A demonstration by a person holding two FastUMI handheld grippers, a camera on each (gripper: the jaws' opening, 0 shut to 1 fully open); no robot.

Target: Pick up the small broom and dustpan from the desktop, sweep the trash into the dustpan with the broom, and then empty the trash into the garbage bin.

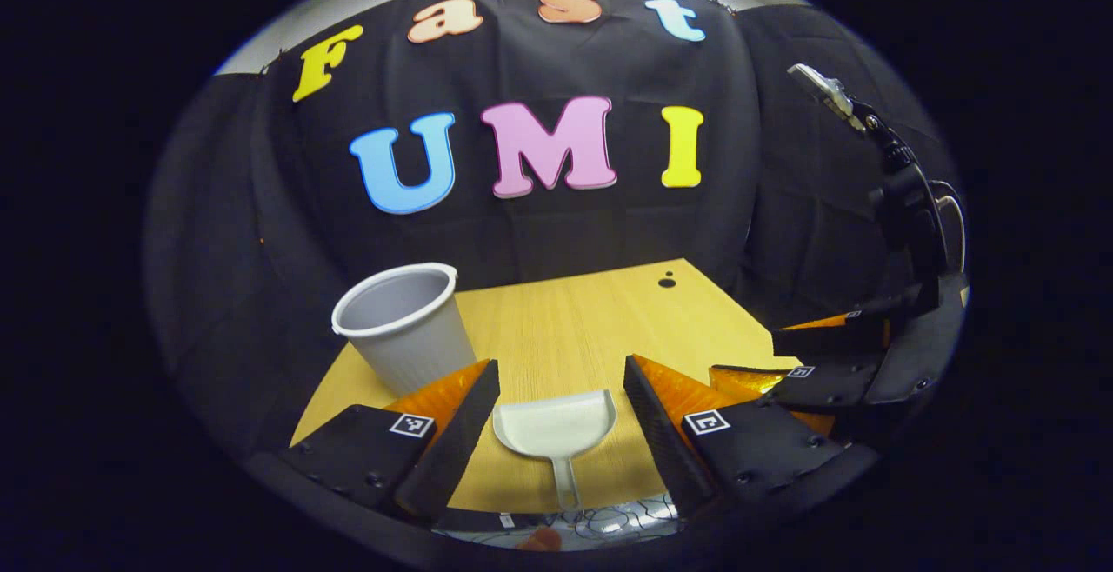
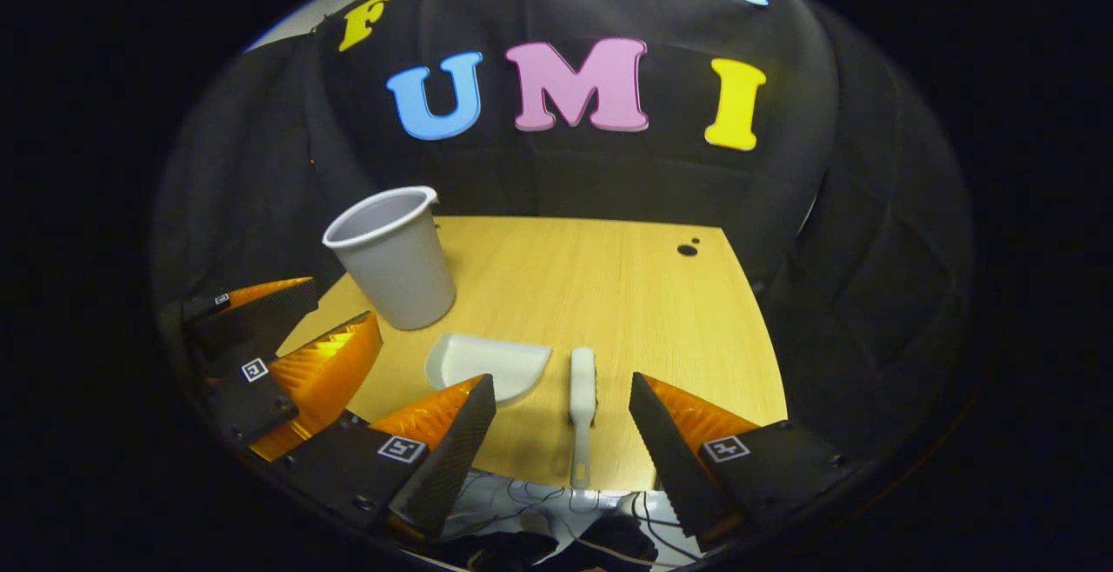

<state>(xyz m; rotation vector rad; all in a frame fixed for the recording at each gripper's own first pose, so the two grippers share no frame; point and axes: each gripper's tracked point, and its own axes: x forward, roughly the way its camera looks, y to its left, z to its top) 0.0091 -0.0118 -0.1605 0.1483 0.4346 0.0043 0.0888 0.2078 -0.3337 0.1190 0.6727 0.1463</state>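
Observation:
A white dustpan (image 1: 556, 426) lies flat near the wooden desk's front edge, its handle pointing toward me. My left gripper (image 1: 561, 433) is open, one finger on each side of the pan, not touching it. In the right gripper view the dustpan (image 2: 487, 363) lies left of a small white broom (image 2: 582, 394), whose handle points toward the desk's front edge. My right gripper (image 2: 561, 420) is open around the broom without contact. A grey cup-shaped garbage bin (image 1: 404, 324) stands upright at the desk's left rear, also seen as the bin (image 2: 391, 255).
The wooden desk (image 2: 609, 294) has a small dark hole (image 2: 687, 249) near its far right corner. Cables (image 2: 556, 502) lie below the front edge. The other gripper (image 1: 835, 363) shows at the right, and the left one (image 2: 287, 363) at the left.

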